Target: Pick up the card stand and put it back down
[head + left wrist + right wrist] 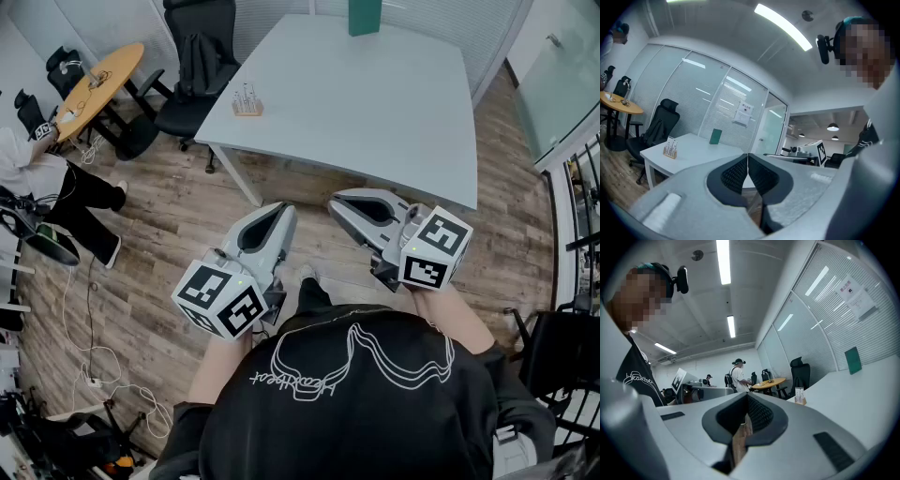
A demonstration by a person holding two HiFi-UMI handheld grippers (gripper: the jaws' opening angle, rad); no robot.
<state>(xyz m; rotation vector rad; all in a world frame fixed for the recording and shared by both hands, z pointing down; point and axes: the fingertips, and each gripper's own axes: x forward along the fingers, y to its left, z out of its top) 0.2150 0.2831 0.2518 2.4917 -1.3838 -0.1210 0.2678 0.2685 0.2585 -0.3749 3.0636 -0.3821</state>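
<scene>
The person stands at the near side of a pale grey table (375, 103), over the wooden floor (159, 225), with both tools drawn in close to the chest and pointing level toward the table. The left gripper (283, 214) has its two dark ribbed pads pressed together with nothing between them. The right gripper (337, 202) is likewise closed tight and empty. Both tips stop short of the table's near edge. The card stand (247, 101), a small wooden base with pale cards standing upright in it, sits on the tabletop by the left edge, toward the near left corner, well apart from either gripper. At the far edge of the table a green block (364, 17) stands upright. A black office chair (199, 58) is parked off the table's far left side. Farther left there is a round wooden table (98, 77), and another person (52, 183) is near it.
</scene>
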